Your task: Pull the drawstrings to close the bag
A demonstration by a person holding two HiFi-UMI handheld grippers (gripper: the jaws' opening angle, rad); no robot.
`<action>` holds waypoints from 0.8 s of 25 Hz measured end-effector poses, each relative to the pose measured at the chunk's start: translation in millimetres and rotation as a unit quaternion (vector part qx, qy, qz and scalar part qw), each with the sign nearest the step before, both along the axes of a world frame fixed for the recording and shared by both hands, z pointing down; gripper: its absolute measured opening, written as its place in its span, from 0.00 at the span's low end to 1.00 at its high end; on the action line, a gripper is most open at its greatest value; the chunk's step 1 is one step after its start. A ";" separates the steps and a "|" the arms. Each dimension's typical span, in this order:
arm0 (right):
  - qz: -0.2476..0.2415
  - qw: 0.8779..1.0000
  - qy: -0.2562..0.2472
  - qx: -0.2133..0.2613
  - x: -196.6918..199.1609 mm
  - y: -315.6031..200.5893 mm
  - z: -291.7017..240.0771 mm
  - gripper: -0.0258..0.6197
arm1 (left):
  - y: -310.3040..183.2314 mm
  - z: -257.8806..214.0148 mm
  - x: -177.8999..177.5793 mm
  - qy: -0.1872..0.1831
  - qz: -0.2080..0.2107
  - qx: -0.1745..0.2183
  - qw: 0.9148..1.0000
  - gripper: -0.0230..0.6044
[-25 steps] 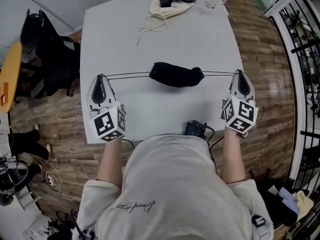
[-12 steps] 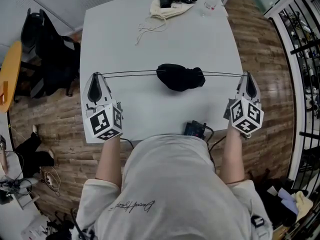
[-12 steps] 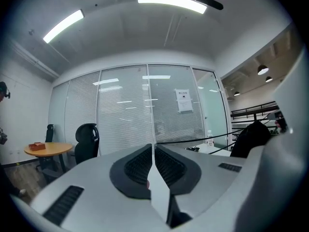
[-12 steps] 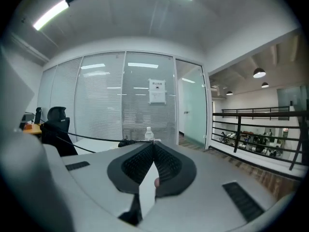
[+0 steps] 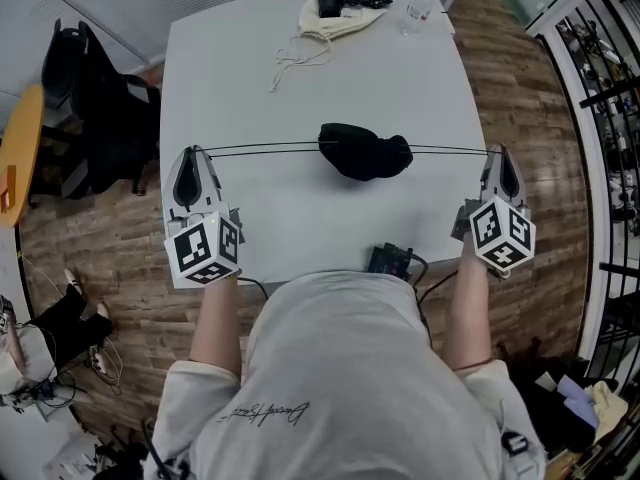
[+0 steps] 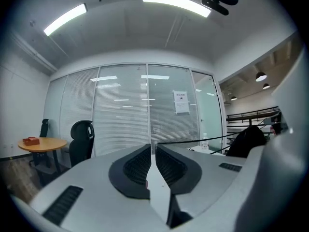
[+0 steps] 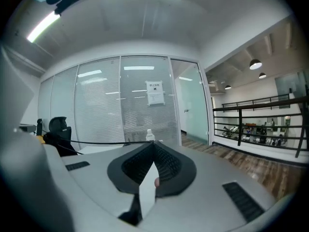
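A black drawstring bag (image 5: 365, 153) lies bunched in the middle of the white table (image 5: 300, 78). Its black drawstrings (image 5: 260, 149) run taut to both sides. My left gripper (image 5: 192, 151) is at the table's left edge; its jaws are opening by a narrow slit (image 6: 154, 146), with the string (image 6: 193, 140) still stretched from their tips. At the right edge, my right gripper (image 5: 498, 151) is shut on the other string end (image 5: 445, 149). In the right gripper view the pads meet (image 7: 153, 143) and the string (image 7: 106, 142) leads away to the left.
A cream bag with a black charger (image 5: 340, 13) and a water bottle (image 5: 422, 6) sit at the table's far edge. A small black device (image 5: 392, 260) lies at the near edge. A black chair (image 5: 95, 98) stands left, a metal railing (image 5: 610, 98) right.
Both grippers have moved outward, the right one farther. The strings have drawn tighter and the bag has bunched smaller and shifted slightly to the right.
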State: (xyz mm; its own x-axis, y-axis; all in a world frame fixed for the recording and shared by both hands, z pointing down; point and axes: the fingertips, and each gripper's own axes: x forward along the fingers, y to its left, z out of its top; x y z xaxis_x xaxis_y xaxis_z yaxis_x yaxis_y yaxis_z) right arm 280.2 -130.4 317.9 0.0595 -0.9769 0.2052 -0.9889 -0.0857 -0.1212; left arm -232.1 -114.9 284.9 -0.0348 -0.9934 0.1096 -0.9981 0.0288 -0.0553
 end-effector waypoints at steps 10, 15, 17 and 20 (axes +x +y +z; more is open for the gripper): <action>-0.022 0.999 -0.030 -0.026 -4.7 -3.7 12.2 0.08 | -6.9 -4.2 6.0 0.042 0.018 0.001 0.999 0.05; -0.024 0.998 -0.045 -0.035 1.2 1.0 20.1 0.08 | -4.4 -4.5 11.8 0.040 0.027 0.002 0.999 0.06; -0.024 0.998 -0.053 -0.035 1.1 2.4 21.2 0.08 | -2.9 -5.3 13.1 0.040 0.029 0.005 0.999 0.05; -0.029 0.997 -0.059 -0.032 -2.4 2.2 19.5 0.08 | -1.8 -4.4 14.6 0.047 0.033 0.008 0.998 0.05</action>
